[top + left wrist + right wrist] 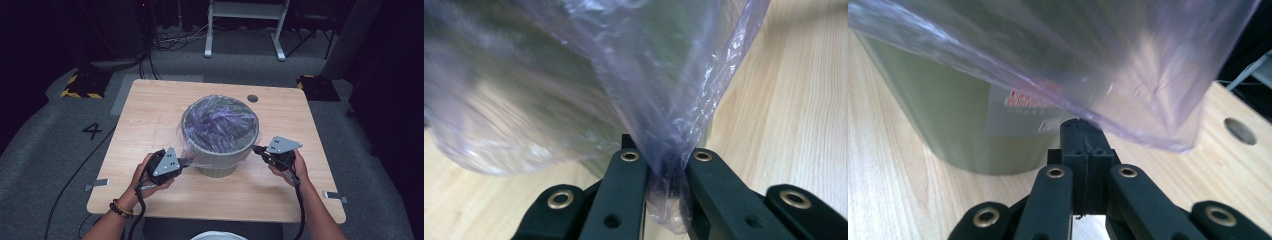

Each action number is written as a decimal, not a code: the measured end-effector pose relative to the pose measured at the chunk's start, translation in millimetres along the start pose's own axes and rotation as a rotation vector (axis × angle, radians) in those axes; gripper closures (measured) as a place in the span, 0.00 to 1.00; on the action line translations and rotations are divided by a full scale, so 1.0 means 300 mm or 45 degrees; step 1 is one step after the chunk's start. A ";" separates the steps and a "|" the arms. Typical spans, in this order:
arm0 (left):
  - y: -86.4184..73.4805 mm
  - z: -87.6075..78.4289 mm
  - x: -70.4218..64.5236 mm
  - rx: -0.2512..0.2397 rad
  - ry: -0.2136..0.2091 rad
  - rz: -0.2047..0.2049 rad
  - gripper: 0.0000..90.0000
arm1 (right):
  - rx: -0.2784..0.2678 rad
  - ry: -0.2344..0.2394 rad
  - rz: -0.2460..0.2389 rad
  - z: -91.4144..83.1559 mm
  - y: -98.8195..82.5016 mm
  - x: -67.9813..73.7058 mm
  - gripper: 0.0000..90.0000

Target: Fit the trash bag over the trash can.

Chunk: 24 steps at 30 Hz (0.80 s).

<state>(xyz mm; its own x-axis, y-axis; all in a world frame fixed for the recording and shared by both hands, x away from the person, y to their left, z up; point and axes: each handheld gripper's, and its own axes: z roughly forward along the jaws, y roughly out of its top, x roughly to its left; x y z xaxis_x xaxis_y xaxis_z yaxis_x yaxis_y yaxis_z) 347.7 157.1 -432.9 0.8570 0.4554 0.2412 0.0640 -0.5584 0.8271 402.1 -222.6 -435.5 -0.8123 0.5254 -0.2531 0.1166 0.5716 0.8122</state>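
item: green bin (220,162) at mid-table (150,105), clear bag (220,120) lining it; left gripper (184,162) pinching the bag's overhang, right gripper (256,149) pressed together just beneath the opposite edge, seemingly to seat the liner.

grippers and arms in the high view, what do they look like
Both the left gripper and right gripper are black, each topped by a grey three-cornered plate with small holes, trailing a black cable. Brass-ringed screws dot the fingers. A beaded bracelet circles the left wrist; no sleeves.
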 end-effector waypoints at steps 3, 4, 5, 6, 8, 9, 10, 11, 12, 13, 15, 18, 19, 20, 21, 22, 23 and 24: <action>-0.020 0.020 0.007 0.032 -0.008 -0.013 1.00 | -0.002 0.019 0.029 0.002 -0.017 -0.003 1.00; -0.025 0.026 0.007 0.045 -0.011 -0.012 1.00 | 0.000 0.025 0.036 0.003 -0.022 -0.003 1.00; -0.029 0.033 0.006 0.049 -0.009 -0.010 1.00 | 0.002 0.032 0.040 0.005 -0.027 -0.004 1.00; -0.033 0.038 0.007 0.060 -0.012 -0.009 1.00 | 0.004 0.038 0.052 0.005 -0.030 -0.004 1.00; -0.045 0.052 0.007 0.083 -0.021 -0.007 1.00 | 0.007 0.050 0.058 0.005 -0.035 -0.006 1.00; -0.050 0.058 0.008 0.084 -0.028 -0.007 1.00 | 0.009 0.052 0.063 0.007 -0.037 -0.007 1.00; -0.055 0.063 0.008 0.088 -0.031 -0.008 1.00 | 0.014 0.054 0.068 0.010 -0.039 -0.008 1.00; -0.060 0.067 0.009 0.089 -0.026 -0.013 1.00 | 0.021 0.060 0.069 0.012 -0.042 -0.009 1.00; -0.065 0.071 0.011 0.088 -0.017 -0.024 0.99 | 0.017 0.061 0.071 0.016 -0.046 -0.008 1.00; -0.072 0.073 0.014 0.082 -0.032 -0.039 0.92 | 0.025 0.072 0.069 0.020 -0.051 -0.008 1.00; -0.083 0.075 0.016 0.071 -0.040 -0.055 0.77 | 0.060 0.080 0.068 0.029 -0.059 -0.004 1.00; -0.085 0.073 0.011 0.104 -0.031 -0.047 0.52 | 0.058 0.089 0.084 0.026 -0.064 -0.010 1.00; -0.082 0.068 0.008 0.102 -0.032 -0.045 0.44 | 0.055 0.086 0.092 0.022 -0.064 -0.014 1.00; -0.080 0.060 0.006 0.095 -0.047 -0.055 0.35 | 0.051 0.084 0.106 0.018 -0.066 -0.019 1.00; -0.080 0.052 0.003 0.084 -0.055 -0.063 0.29 | 0.047 0.091 0.121 0.014 -0.069 -0.024 0.99; -0.079 0.045 0.000 0.078 -0.048 -0.069 0.25 | 0.044 0.101 0.134 0.010 -0.073 -0.028 0.93; -0.079 0.033 -0.006 0.063 -0.037 -0.095 0.19 | 0.045 0.106 0.141 0.008 -0.076 -0.031 0.89; -0.079 0.021 -0.010 0.052 -0.030 -0.115 0.16 | 0.053 0.110 0.150 0.004 -0.080 -0.034 0.86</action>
<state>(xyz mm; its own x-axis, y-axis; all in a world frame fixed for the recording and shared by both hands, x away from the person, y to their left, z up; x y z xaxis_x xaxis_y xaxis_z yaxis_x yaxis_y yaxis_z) 347.0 164.6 -456.3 0.8585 0.4890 0.1545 0.1616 -0.5439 0.8235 408.3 -240.8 -452.9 -0.8374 0.5354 -0.1100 0.2361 0.5359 0.8106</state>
